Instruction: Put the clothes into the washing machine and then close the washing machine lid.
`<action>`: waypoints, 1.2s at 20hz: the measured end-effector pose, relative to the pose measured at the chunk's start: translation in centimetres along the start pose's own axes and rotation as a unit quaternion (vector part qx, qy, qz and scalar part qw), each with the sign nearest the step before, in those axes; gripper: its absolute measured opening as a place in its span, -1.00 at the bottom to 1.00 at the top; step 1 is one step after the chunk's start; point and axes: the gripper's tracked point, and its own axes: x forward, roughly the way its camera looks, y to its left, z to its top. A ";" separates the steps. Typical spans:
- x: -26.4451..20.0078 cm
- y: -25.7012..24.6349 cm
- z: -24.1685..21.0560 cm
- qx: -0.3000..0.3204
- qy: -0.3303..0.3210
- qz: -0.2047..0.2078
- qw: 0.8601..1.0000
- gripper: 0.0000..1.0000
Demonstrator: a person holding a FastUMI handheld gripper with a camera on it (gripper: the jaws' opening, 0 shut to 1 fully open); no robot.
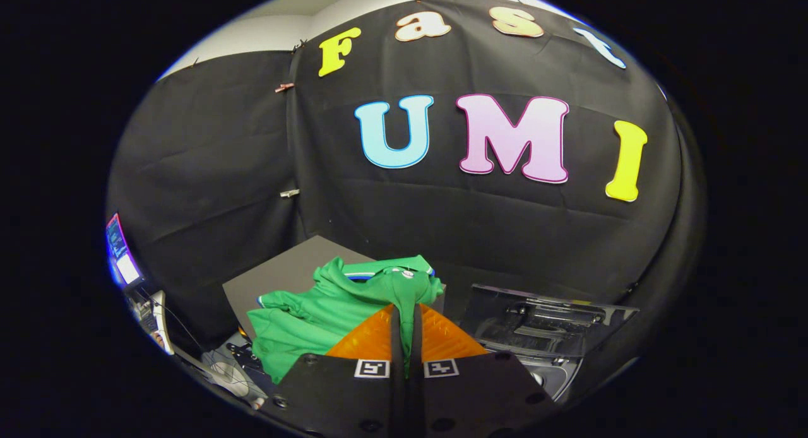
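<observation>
Claw (404,312) pinched a fold of the green garment (328,312) between its orange fingers (369,340), lifting it (rest draped left, over a grey board (278,274)); washing machine (543,337), lid raised, sat right.

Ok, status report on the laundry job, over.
Gripper shut on green shirt, a fold pinched between the fingers, the rest hanging beside them. Washing machine lid open, beyond the fingers. Nothing in the way.
</observation>
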 end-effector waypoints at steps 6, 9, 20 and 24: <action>-2.0 -5.3 -0.1 -0.003 -0.011 0.018 1.000 -0.90; -2.8 -8.4 -0.5 0.003 -0.011 0.016 1.000 -0.90; -3.3 -12.2 -3.8 -0.016 -0.006 0.010 1.000 -0.91; -2.4 -15.1 -8.3 0.062 0.064 -0.028 0.996 -0.91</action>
